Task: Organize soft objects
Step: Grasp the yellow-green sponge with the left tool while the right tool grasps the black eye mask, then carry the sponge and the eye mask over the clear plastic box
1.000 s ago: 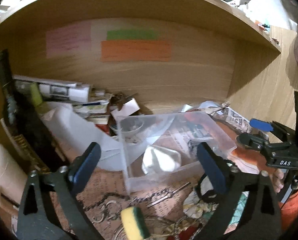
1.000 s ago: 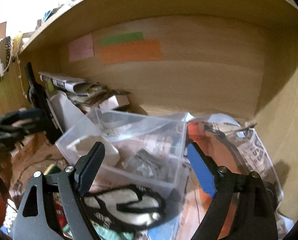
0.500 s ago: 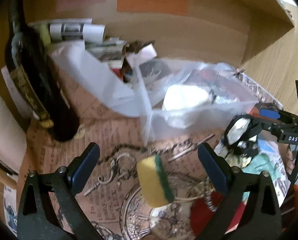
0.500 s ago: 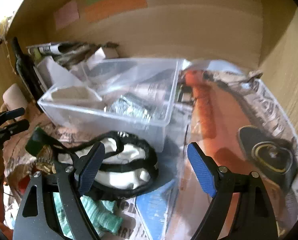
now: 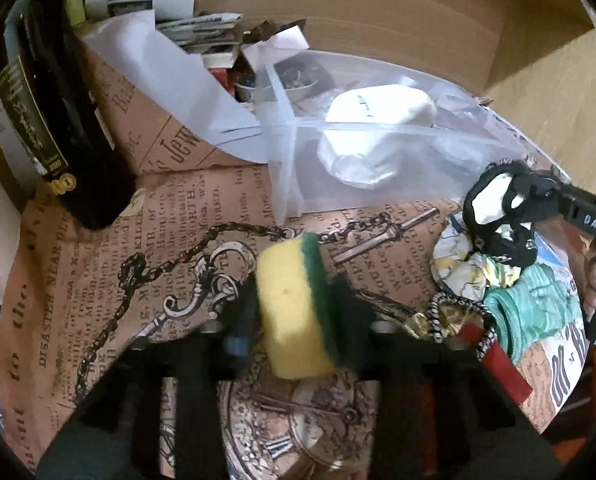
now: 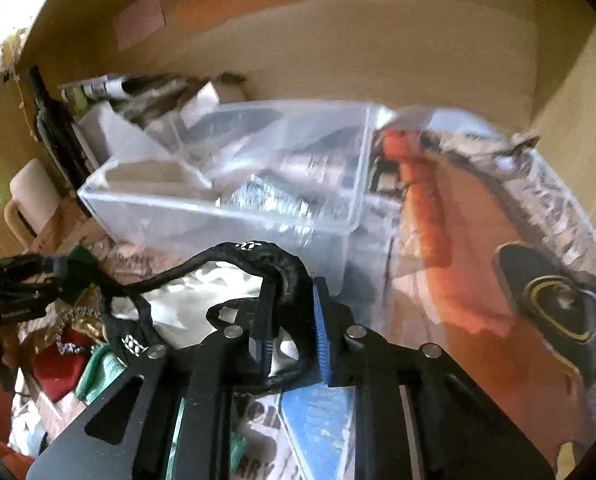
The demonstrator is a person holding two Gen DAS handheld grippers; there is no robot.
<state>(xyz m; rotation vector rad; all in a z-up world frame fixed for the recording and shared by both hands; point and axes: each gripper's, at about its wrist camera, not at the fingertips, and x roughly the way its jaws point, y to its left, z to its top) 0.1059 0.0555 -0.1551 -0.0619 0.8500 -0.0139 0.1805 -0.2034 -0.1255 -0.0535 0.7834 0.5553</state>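
My left gripper point(image 5: 298, 312) is shut on a yellow sponge with a green scrub side point(image 5: 294, 304), just above the printed paper. My right gripper point(image 6: 292, 328) is shut on the black trim of a white-and-black fabric piece point(image 6: 202, 300); the same piece shows in the left wrist view point(image 5: 497, 208), lifted a little by the right gripper point(image 5: 537, 196). A clear plastic bin point(image 5: 294, 160) behind them holds a white soft object point(image 5: 377, 108); the bin also shows in the right wrist view point(image 6: 226, 204). A floral cloth point(image 5: 461, 268) and a teal cloth point(image 5: 533, 308) lie at the right.
A dark wine bottle point(image 5: 46, 92) stands at the left. Papers and a small bowl point(image 5: 294, 80) crowd the back of the wooden shelf. A red item point(image 5: 501, 364) and a black-and-white cord point(image 5: 457, 308) lie near the cloths. Glossy magazine pages point(image 6: 477, 260) cover the right side.
Both grippers have closed: the left on the sponge, the right on the black-trimmed fabric. Both cameras have dropped lower and closer to the items.
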